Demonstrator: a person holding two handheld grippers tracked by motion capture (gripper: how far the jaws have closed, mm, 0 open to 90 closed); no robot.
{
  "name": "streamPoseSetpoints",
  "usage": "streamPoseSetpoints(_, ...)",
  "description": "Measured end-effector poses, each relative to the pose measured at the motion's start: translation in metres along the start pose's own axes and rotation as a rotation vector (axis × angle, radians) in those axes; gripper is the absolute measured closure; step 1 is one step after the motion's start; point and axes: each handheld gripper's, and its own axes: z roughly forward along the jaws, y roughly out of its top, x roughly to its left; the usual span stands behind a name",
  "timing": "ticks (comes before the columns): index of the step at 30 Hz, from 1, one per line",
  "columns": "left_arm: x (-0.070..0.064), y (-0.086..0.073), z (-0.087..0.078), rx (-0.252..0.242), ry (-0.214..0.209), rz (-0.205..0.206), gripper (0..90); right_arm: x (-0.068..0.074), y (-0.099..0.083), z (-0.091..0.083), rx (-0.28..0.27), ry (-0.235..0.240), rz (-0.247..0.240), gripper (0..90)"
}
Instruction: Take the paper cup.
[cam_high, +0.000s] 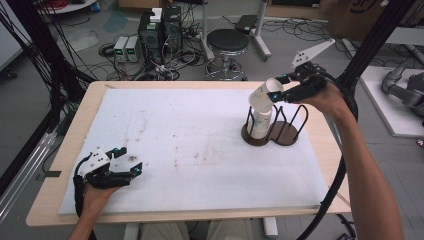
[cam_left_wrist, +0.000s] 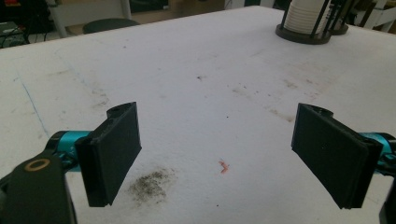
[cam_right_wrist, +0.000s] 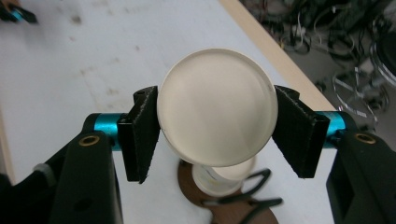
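White paper cup (cam_right_wrist: 215, 106): clamped by its sides between the two black jaws of the right tongs (cam_high: 281, 88), tilted, lifted just above the cup stack, base facing the camera in the right gripper view; seen too in the high view (cam_high: 266, 93).
Cup stack (cam_high: 260, 121): white, upright inside the left ring of the holder, on the right half of the worktop; visible below the held cup in the right gripper view (cam_right_wrist: 219, 179).
Holder (cam_high: 287, 134): dark round wooden base with black wire loops, two bays side by side, right bay without cups; far corner of it in the left gripper view (cam_left_wrist: 306, 35).
Right tongs: closed on the paper cup, pads pressed to opposite sides, held up over the holder at the far right edge of the worktop.
Left tongs (cam_high: 131, 162): spread wide, nothing between the jaws, low over the near left part of the worktop, well apart from the holder; jaws far apart in the left gripper view (cam_left_wrist: 217, 149).
Worktop (cam_high: 210, 105): pale wood edge under a white foam sheet, sheet marked with brownish stains, a dark smudge (cam_left_wrist: 152, 184) and a small red fleck (cam_left_wrist: 223, 166) near the left tongs.
Stool (cam_high: 227, 42): black round seat on the floor beyond the worktop.
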Motion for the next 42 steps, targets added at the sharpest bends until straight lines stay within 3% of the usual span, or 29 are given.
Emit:
streamPoseSetpoints(1,0.0,0.0,0.0,0.001,-0.001,-0.002,15.6,0.01,-0.006,-0.002,-0.046,0.014,0.002,36.9)
streamPoseSetpoints(2,0.0,0.0,0.0,0.003,-0.003,-0.002,15.6,0.01,-0.006,-0.002,-0.046,0.014,0.002,36.9)
streamPoseSetpoints(9,-0.001,0.0,0.0,-0.001,-0.001,0.001,15.6,0.045,-0.021,0.003,-0.174,0.047,-0.001,36.9)
streamPoseSetpoints(20,0.0,0.0,-0.001,-0.006,-0.004,-0.006,15.6,0.089,-0.047,0.031,-0.324,0.09,0.021,36.9)
streamPoseSetpoints(24,0.001,0.0,-0.001,-0.007,-0.005,-0.008,15.6,0.101,-0.056,0.046,-0.354,0.114,0.018,36.8)
streamPoseSetpoints(31,0.001,0.0,-0.001,-0.008,-0.006,-0.009,15.5,0.117,-0.063,0.069,-0.345,0.133,-0.007,36.8)
streamPoseSetpoints(42,0.001,-0.001,-0.002,-0.019,0.0,-0.01,15.6,0.124,-0.075,0.088,-0.398,0.184,-0.006,36.8)
